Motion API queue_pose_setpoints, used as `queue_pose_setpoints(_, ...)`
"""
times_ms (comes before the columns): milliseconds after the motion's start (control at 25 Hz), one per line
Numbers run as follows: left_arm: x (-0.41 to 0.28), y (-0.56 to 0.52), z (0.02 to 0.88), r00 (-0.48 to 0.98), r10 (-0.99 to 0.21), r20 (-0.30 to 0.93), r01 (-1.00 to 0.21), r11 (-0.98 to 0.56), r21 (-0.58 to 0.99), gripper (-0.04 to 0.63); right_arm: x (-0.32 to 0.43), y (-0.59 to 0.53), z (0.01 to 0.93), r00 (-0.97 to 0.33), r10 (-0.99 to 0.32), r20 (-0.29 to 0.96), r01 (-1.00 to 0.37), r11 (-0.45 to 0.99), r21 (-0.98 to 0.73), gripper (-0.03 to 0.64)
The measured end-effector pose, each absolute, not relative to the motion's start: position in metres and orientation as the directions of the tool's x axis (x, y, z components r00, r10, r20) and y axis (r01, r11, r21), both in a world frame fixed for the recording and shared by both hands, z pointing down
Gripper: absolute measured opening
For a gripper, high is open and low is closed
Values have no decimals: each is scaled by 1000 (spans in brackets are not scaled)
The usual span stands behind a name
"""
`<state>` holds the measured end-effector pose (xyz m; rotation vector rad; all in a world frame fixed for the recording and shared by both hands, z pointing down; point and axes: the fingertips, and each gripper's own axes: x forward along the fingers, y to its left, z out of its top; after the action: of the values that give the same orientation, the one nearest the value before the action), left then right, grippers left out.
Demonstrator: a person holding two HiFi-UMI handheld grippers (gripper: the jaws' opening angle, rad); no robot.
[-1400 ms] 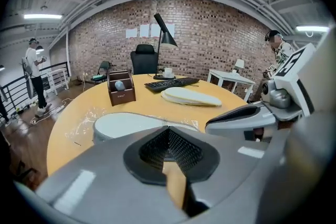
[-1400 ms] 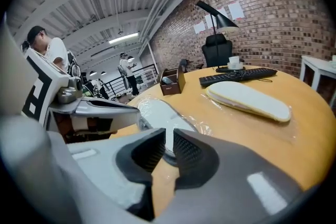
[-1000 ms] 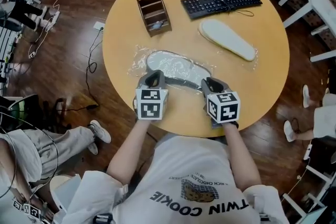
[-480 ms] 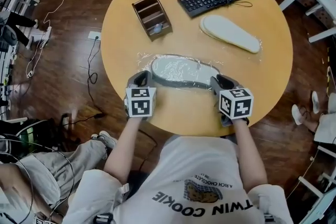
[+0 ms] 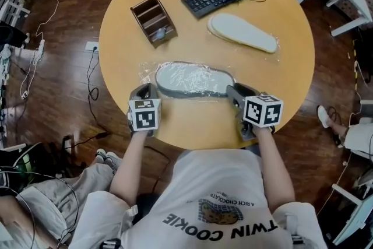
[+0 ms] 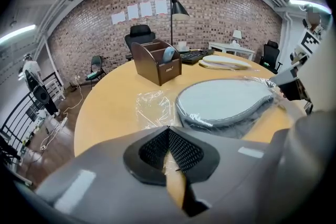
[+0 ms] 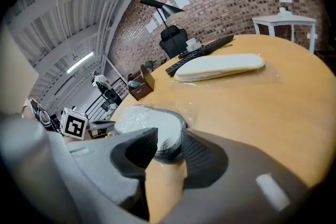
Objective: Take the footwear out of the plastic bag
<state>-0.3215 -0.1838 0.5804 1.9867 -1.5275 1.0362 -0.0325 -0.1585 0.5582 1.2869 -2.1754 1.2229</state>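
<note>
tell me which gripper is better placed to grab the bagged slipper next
Likely right. The right gripper has jaws that have just been opening and flank the end of the bagged slipper; the left gripper is shut, short of the loose plastic.

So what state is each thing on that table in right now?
Grey slipper: lying flat, inside bag.
Plastic bag: crumpled, around it.
White slipper: lying flat, apart.
Left gripper: shut, at bag's edge.
Right gripper: open, just been opening, slipper's end between jaws.
</note>
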Motion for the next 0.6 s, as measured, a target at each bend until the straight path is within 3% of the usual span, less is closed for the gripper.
queue_pose_setpoints(480, -318, -178, 587, 128, -611, 781, -942, -321, -97, 6, -20, -162, 563, -561, -514, 649, -810, 181, -557, 167)
queue_pose_setpoints(600, -318, -180, 589, 131, -611, 781, -940, -328, -99, 5, -24, -164, 569, -577, -489, 654, -800, 174, -574, 210)
